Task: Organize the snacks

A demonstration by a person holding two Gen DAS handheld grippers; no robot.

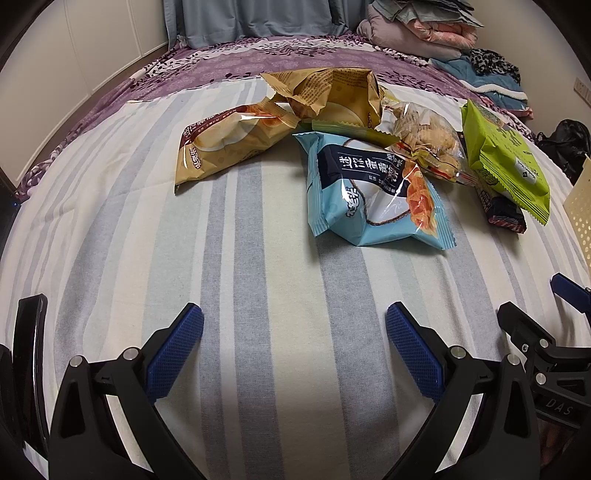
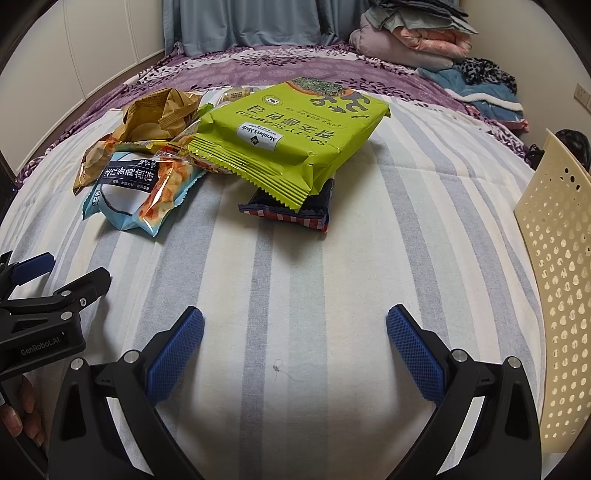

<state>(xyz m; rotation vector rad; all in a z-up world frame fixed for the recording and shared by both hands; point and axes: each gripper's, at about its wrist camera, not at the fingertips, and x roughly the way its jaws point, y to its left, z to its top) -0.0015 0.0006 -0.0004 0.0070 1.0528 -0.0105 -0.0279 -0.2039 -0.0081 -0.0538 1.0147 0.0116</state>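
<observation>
Several snack bags lie in a heap on a striped bedsheet (image 1: 258, 240). A light blue bag (image 1: 373, 192) lies nearest, with tan bags (image 1: 229, 144) behind it and a clear cookie pack (image 1: 428, 140) to its right. A green seaweed bag (image 2: 291, 136) rests on a dark checkered pack (image 2: 295, 206). A cream perforated basket (image 2: 557, 266) stands at the right. My left gripper (image 1: 294, 350) is open and empty, short of the blue bag. My right gripper (image 2: 294, 350) is open and empty, short of the checkered pack.
A purple floral blanket (image 1: 258, 62) covers the far end of the bed. Folded bedding (image 1: 424, 26) and clothes are piled at the back right. A blue curtain (image 1: 258, 18) hangs behind. A dark bag (image 1: 565, 144) sits past the right bed edge.
</observation>
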